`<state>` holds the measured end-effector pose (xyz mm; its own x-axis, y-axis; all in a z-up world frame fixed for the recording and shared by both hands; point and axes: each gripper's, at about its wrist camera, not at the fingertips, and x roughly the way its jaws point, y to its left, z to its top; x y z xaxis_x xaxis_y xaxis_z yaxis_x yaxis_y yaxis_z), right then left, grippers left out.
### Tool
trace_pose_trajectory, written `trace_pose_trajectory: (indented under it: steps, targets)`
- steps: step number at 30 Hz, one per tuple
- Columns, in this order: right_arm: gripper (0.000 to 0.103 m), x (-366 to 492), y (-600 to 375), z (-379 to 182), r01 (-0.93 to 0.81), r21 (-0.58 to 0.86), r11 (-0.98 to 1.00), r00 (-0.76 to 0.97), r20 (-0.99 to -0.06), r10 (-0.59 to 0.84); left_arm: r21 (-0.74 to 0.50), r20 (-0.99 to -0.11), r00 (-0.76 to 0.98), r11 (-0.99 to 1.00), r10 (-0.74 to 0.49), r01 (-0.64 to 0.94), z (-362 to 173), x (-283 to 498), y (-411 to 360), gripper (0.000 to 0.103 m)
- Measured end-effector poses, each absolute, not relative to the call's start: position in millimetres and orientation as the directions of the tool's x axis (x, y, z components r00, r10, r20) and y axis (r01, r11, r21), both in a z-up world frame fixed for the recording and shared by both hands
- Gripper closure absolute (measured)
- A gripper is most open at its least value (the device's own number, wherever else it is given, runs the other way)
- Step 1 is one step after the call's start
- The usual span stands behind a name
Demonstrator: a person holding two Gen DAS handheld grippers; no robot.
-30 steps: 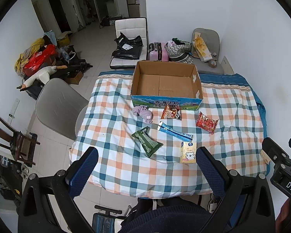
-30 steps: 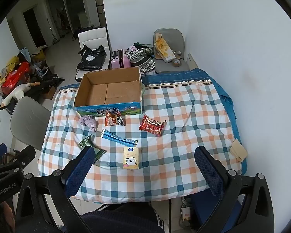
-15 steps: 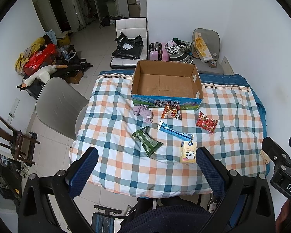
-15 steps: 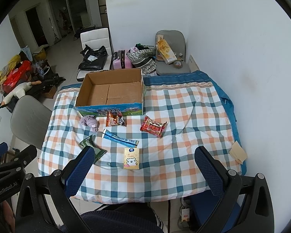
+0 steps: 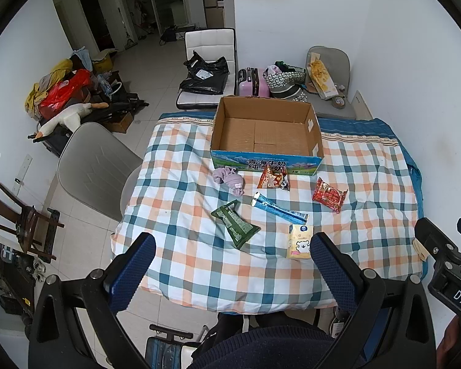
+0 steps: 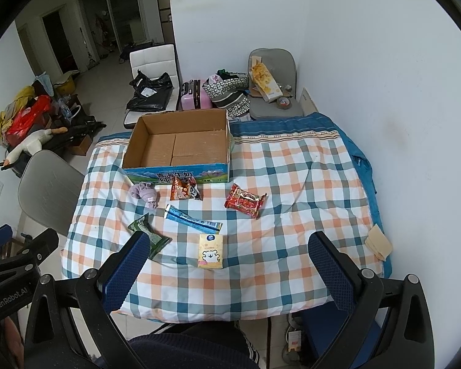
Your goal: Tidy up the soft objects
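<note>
An open empty cardboard box stands at the far side of the checked tablecloth. In front of it lie a lilac sock, an orange snack bag, a red snack bag, a blue stick pack, a green pouch and a yellow tissue pack. My left gripper and right gripper are open and empty, high above the table's near edge.
A grey chair stands at the table's left side. A white wall runs along the right. Behind the table are a white chair, a pink suitcase, bags and a second grey chair. Clutter lies on the floor at far left.
Both views have shifted very slightly; the objects on the table have not moved and both grippers stay open.
</note>
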<state>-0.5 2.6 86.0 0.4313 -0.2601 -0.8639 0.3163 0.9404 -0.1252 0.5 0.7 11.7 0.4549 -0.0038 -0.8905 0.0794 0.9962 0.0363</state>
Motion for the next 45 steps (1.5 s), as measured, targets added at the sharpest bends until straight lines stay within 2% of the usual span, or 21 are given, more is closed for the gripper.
trace_pose_trajectory:
  steps: [45]
  targets:
    - [0.000, 9, 6, 83, 0.319, -0.131, 0.939, 0.425, -0.866, -0.265, 0.026, -0.899, 0.439, 0.997, -0.012, 0.079, 14, 6, 4, 0.000]
